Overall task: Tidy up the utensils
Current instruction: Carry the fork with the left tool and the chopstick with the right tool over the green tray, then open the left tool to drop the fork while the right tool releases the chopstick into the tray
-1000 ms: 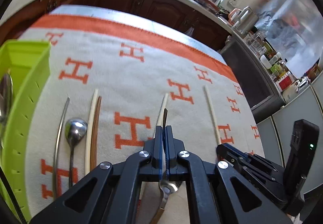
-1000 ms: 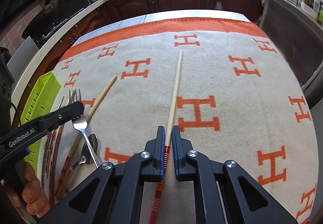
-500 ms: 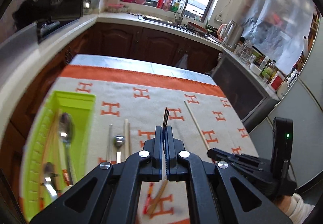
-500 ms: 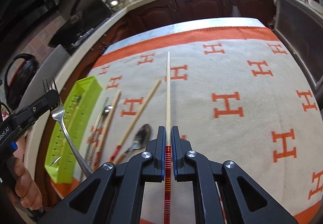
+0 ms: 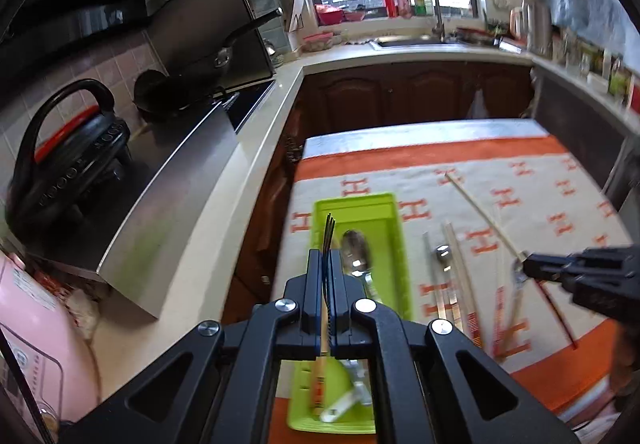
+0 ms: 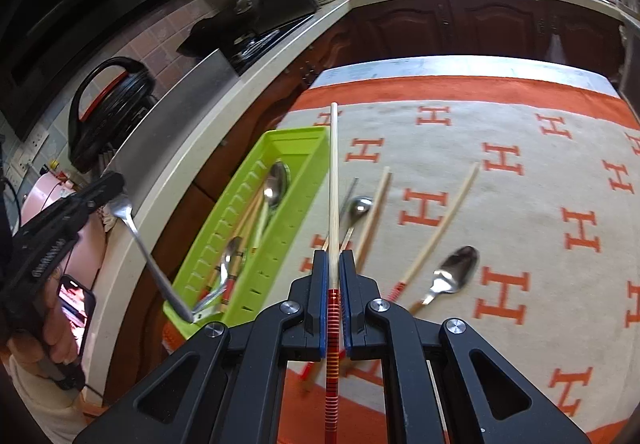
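Observation:
My left gripper (image 5: 328, 264) is shut on a metal fork (image 5: 329, 232) and holds it above the near end of the green tray (image 5: 404, 244); the fork's handle end hangs over the tray's near corner in the right wrist view (image 6: 152, 256). My right gripper (image 6: 333, 264) is shut on a pale chopstick (image 6: 333, 179) with a red striped end, raised over the cloth beside the tray (image 6: 304, 159). The tray holds spoons (image 6: 276, 181) and chopsticks. The right gripper also shows in the left wrist view (image 5: 532, 268).
Loose chopsticks (image 6: 444, 228) and spoons (image 6: 456, 270) lie on the orange-and-cream cloth (image 6: 520, 123) right of the tray. A counter with a steel panel (image 5: 176, 195) and a black appliance (image 5: 68, 163) runs along the left.
Both grippers have lifted and swung left toward the green tray. The fork has come up off the cloth to over the tray; the chopstick has risen and now points along the tray's right edge.

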`<action>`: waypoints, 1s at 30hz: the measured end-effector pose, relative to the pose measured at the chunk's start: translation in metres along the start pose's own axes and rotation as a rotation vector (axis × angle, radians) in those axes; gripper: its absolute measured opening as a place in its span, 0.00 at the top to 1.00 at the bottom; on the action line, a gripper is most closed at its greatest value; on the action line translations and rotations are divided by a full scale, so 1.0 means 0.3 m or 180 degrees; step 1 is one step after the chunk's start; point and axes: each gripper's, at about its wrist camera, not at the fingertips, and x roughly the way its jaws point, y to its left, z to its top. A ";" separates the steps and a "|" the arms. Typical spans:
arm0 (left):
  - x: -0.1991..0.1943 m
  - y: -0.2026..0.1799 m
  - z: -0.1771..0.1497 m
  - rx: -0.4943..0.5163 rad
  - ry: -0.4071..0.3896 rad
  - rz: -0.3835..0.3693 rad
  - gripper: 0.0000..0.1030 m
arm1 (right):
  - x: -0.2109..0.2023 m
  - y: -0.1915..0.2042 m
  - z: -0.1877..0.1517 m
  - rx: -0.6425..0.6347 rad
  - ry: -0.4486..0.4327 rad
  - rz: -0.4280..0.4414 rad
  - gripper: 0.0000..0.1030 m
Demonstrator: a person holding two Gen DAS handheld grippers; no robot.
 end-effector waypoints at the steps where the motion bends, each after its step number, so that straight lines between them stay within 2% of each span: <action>1: 0.027 -0.004 -0.008 0.0063 0.0054 -0.0003 1.00 | 0.005 0.021 0.002 -0.0035 0.0013 0.0009 0.95; 7: 0.191 -0.101 -0.069 0.0374 0.0302 -0.0231 1.00 | 0.032 0.080 0.011 -0.0150 0.0095 0.0001 0.95; 13: 0.345 -0.121 -0.109 0.0137 0.0639 -0.0662 0.95 | 0.104 0.081 0.029 -0.0095 0.0235 0.0020 0.95; 15: 0.363 -0.105 -0.113 -0.0024 0.0695 -0.0732 0.77 | 0.134 0.086 0.038 -0.0065 0.0288 0.0040 0.95; 19: 0.349 -0.033 -0.123 -0.0508 0.0744 -0.0867 0.66 | 0.196 0.117 0.062 -0.0006 0.0398 0.0093 0.95; 25: 0.265 0.107 -0.134 -0.1026 0.0644 -0.0685 0.58 | 0.288 0.198 0.101 0.0125 0.0592 0.0198 0.95; 27: 0.242 0.163 -0.141 -0.1163 0.0597 -0.0436 0.50 | 0.314 0.227 0.114 0.0210 0.0648 0.0254 0.95; 30: 0.221 0.244 -0.156 -0.1370 0.0558 -0.0047 0.48 | 0.365 0.256 0.144 0.0519 0.0775 0.0427 0.95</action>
